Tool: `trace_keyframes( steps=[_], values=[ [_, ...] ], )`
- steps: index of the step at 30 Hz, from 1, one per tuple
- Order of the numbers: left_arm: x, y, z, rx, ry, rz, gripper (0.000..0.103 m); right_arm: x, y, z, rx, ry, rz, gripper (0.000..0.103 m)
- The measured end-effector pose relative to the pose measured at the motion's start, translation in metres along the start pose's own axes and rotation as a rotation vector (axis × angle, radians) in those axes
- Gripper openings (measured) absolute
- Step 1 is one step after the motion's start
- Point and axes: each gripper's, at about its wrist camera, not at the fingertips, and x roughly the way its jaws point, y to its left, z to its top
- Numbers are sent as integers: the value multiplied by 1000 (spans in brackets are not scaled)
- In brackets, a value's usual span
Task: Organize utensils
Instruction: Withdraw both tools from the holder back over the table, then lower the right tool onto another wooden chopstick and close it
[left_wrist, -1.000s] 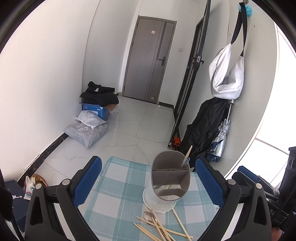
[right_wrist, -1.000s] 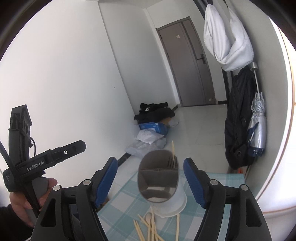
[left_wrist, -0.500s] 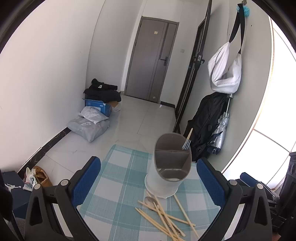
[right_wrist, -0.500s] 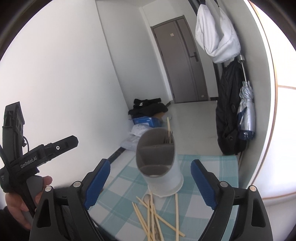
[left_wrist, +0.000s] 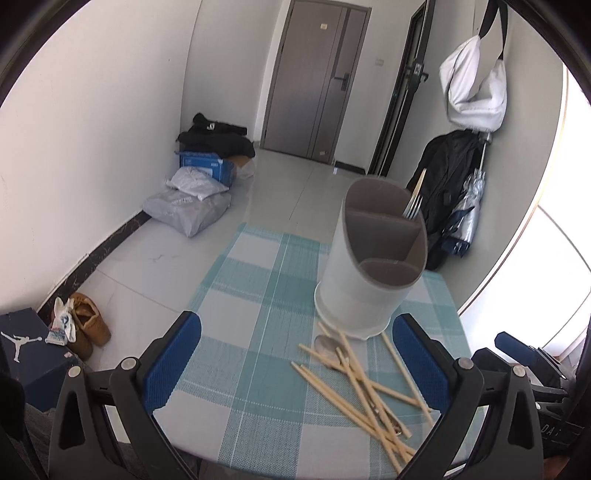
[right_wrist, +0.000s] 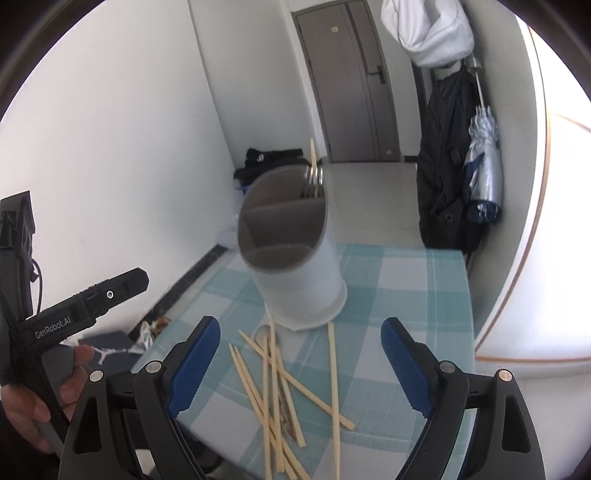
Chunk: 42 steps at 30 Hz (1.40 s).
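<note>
A white utensil holder (left_wrist: 369, 288) (right_wrist: 303, 277) with a grey divided insert stands on the checked tablecloth (left_wrist: 258, 295). A fork (left_wrist: 413, 206) (right_wrist: 314, 182) and one chopstick stick out of its far compartment. In front of it several wooden chopsticks (left_wrist: 362, 384) (right_wrist: 273, 384) lie crossed over a metal spoon (left_wrist: 327, 345) (right_wrist: 263, 334). My left gripper (left_wrist: 295, 332) hovers open above the cloth, left of the pile. The right gripper (right_wrist: 299, 328) is open wide above the pile, with nothing between its fingers. A hand (right_wrist: 33, 398) holds the left gripper's body at the left of the right wrist view.
The table's near edge (left_wrist: 258, 458) lies just under the grippers. On the floor to the left are a dark shoebox (left_wrist: 26, 354), brown shoes (left_wrist: 88, 325) and parcels (left_wrist: 188, 206). A black coat and umbrella (right_wrist: 480, 177) hang on the right wall.
Both grippers have come down toward the table, so more cloth and chopsticks show. The right gripper's jaws stand wider than a second ago.
</note>
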Motion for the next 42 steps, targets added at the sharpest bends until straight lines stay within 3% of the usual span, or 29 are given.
trace_keyframes(
  steps=[12, 22, 28, 36, 40, 42],
  values=[
    [40, 22, -10, -97, 173, -21, 102, 46, -3, -27, -10, 175, -30, 89],
    [48, 28, -1, -134, 200, -32, 102, 88, 5, -25, 27, 292, -40, 86],
    [54, 45, 7, -155, 194, 6, 102, 118, 13, -21, -15, 364, -39, 65],
    [63, 73, 10, -252, 224, 30, 102, 147, 20, -19, 4, 435, 20, 24],
    [66, 77, 11, -277, 233, 27, 102, 150, 27, -16, -2, 437, 36, 21],
    [66, 77, 11, -276, 234, 24, 102, 152, 32, -15, -20, 437, 31, 11]
  ],
)
